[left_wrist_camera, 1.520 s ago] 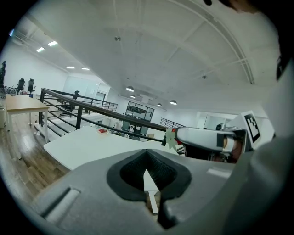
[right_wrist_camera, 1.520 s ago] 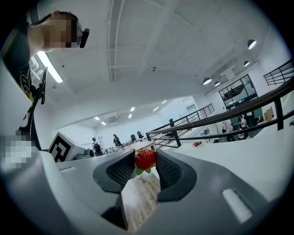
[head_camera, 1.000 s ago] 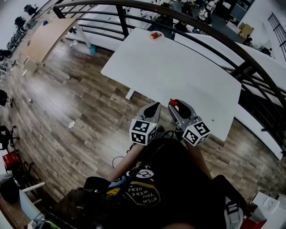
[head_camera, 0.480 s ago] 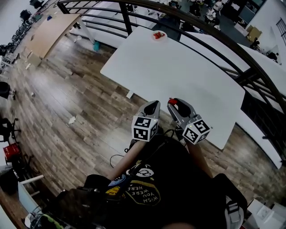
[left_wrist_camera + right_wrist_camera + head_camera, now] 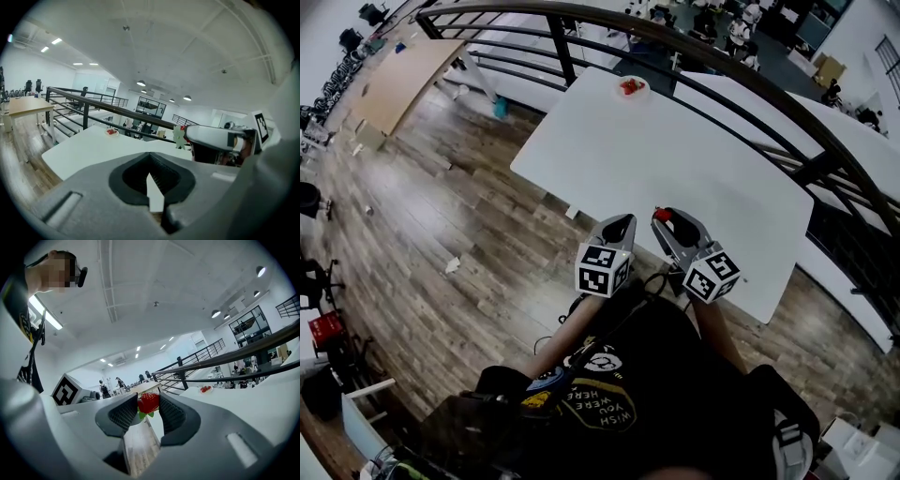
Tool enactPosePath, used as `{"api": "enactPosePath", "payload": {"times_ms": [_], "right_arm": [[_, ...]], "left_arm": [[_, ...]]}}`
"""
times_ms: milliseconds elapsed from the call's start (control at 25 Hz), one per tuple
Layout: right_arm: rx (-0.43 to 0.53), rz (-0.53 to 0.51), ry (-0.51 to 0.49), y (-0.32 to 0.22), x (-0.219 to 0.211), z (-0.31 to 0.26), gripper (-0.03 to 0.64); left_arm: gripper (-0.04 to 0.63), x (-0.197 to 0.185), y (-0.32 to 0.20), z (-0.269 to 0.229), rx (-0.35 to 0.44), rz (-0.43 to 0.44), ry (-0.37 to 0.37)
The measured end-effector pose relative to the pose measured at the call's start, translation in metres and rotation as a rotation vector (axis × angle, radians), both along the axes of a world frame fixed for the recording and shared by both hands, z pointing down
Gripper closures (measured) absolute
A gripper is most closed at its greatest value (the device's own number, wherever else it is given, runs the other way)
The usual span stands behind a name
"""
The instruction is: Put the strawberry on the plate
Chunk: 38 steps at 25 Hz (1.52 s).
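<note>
Pick-up of the strawberry (image 5: 148,403) looks done: the right claw (image 5: 149,411) is pinching it between its two dark pads, with the red body at the tips and the green leaves hanging just below them. Carrying is the step in hand, by my reading. The person is holding both claws close to the body, over the near edge of the white table (image 5: 675,159). The plate (image 5: 643,92) is sitting far ahead of the right claw, at the opposite end of the tabletop, well apart from the strawberry. Something small and red is already lying on that plate, but it is too small to name for certain. The left claw (image 5: 151,177) is riding just beside the right one, on its left, with its jaws pressed together and nothing between them. What is remaining, as I judge it, is most of the task: bringing the right claw forward across the table, lowering it over the plate, and spreading its jaws to set the strawberry down.
</note>
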State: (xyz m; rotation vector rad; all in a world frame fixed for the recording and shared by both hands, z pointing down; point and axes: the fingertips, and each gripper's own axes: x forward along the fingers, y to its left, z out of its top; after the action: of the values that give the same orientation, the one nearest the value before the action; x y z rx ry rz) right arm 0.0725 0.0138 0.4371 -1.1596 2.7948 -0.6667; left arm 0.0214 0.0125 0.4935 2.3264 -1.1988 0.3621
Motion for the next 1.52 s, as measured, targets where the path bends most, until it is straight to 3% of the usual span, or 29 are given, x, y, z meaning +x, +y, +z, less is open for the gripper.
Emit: {"api": "enactPosePath", "payload": {"times_ms": [400,600,960,1520], "right_arm": [[0.018,0.017,0.012,-0.020,-0.044,-0.011,0.471],[0.007,0.035,0.010,-0.020,-0.057,-0.006,0.471],[-0.021,0.035,0.010,-0.043,-0.053,0.003,0.471],[0.026,0.025,-0.021,-0.111,-0.019,-0.011,0.471]], "left_arm": [[0.595,-0.034,-0.020,-0.019,0.037,0.054,0.048],[0.595,-0.042,-0.016,-0.007,0.003,0.088,0.063],[0.595,-0.038,-0.041,-0.008,0.016,0.101,0.073],[0.595,-0.005,-0.113,-0.014,0.056,0.092,0.043]]}}
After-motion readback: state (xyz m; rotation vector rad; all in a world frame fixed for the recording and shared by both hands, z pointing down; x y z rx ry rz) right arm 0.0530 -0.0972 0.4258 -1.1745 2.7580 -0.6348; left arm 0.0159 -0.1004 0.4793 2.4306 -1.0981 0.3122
